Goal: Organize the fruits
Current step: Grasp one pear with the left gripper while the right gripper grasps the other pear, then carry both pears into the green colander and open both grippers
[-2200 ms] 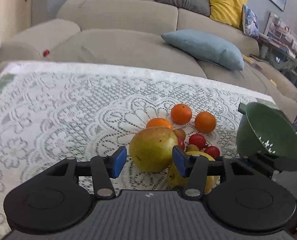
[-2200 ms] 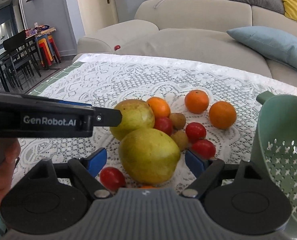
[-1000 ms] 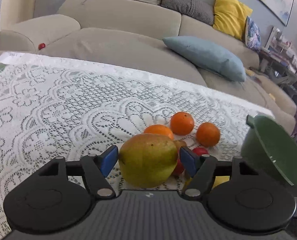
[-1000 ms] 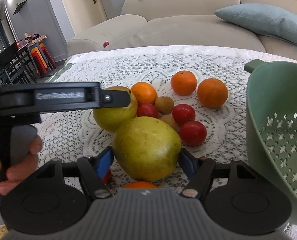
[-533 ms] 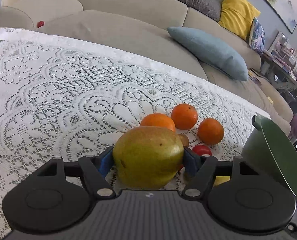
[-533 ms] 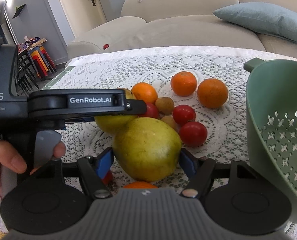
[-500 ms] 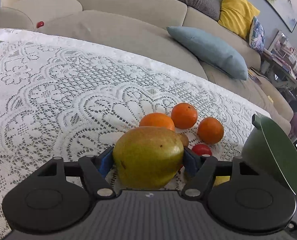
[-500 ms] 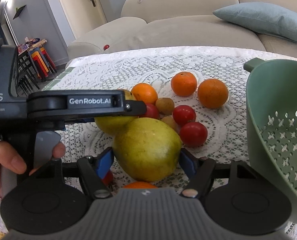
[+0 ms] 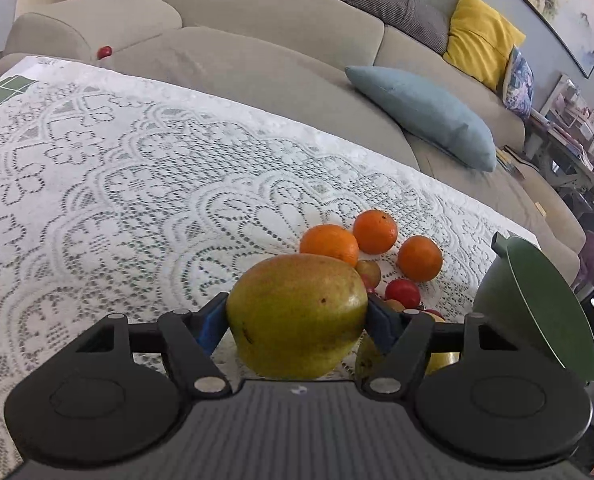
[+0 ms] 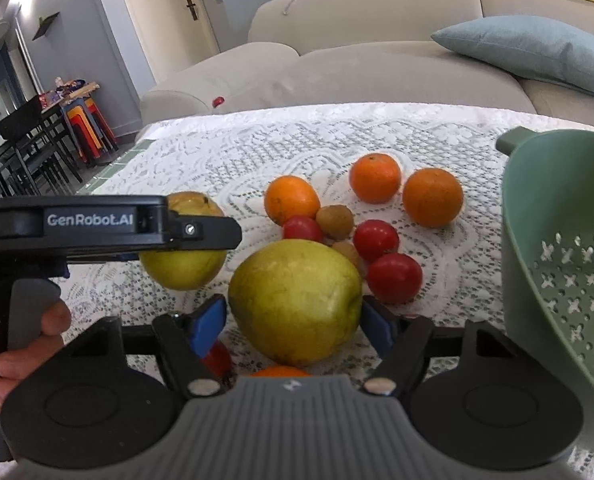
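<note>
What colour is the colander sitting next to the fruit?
Green; the colander shows best in the right wrist view.

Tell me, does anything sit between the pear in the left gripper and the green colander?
Yes. The second pear and red tomatoes lie on the cloth between the held pear and the colander; lifted over them, nothing visible blocks it.

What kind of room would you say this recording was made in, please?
Most likely a home living room: a long beige sofa with cushions such as the blue cushion, a framed painting on the wall, and a lace tablecloth on the table.
</note>
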`<state>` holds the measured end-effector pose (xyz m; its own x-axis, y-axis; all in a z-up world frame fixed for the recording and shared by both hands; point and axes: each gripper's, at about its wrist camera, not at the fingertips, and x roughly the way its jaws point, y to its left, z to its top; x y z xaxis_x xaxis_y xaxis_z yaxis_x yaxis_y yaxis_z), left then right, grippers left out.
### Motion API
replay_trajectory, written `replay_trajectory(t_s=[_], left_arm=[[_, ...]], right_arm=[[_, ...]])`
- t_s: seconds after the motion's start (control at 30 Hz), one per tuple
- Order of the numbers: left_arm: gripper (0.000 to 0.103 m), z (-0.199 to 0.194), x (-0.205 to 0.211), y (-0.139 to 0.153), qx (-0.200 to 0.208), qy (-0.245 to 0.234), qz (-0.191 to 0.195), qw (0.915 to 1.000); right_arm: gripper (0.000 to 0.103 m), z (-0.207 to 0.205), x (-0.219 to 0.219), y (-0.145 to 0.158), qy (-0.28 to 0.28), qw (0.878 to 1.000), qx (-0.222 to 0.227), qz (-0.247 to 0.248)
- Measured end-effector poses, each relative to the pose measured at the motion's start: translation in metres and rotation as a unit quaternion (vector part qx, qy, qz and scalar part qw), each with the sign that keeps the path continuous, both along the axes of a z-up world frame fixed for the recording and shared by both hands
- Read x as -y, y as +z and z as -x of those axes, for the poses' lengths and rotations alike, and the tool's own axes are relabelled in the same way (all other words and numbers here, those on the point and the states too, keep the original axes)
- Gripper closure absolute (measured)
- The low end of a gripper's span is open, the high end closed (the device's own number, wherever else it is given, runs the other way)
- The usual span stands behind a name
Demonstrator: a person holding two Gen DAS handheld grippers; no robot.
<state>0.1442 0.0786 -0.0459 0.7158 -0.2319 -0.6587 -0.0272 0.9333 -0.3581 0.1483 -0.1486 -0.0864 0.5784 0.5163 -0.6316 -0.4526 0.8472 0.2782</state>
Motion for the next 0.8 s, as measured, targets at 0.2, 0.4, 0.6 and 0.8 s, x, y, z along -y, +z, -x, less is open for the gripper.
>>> replay_trajectory(t_s=[0.2, 0.4, 0.6, 0.8], left_arm=[[0.022, 0.001, -0.002, -0.003, -0.008, 0.003, 0.000, 1.0000], [0.022, 0.005, -0.001, 0.001, -0.002, 0.000, -0.006, 1.0000], [0.022, 0.011, 0.002, 0.013, 0.005, 0.006, -0.022, 0.9997], [0.022, 0.022, 0.009, 0.036, 0.006, 0.013, -0.039, 0.9992]], right_arm=[[0.034, -0.002, -0.006, -0.003, -0.007, 1.000, 0.010, 0.012], [0.035, 0.000, -0.005, -0.002, -0.009, 1.000, 0.011, 0.011], [0.035, 0.008, 0.001, 0.009, 0.001, 1.000, 0.028, -0.005], [0.035, 0.017, 0.011, 0.032, 0.010, 0.999, 0.049, -0.019]])
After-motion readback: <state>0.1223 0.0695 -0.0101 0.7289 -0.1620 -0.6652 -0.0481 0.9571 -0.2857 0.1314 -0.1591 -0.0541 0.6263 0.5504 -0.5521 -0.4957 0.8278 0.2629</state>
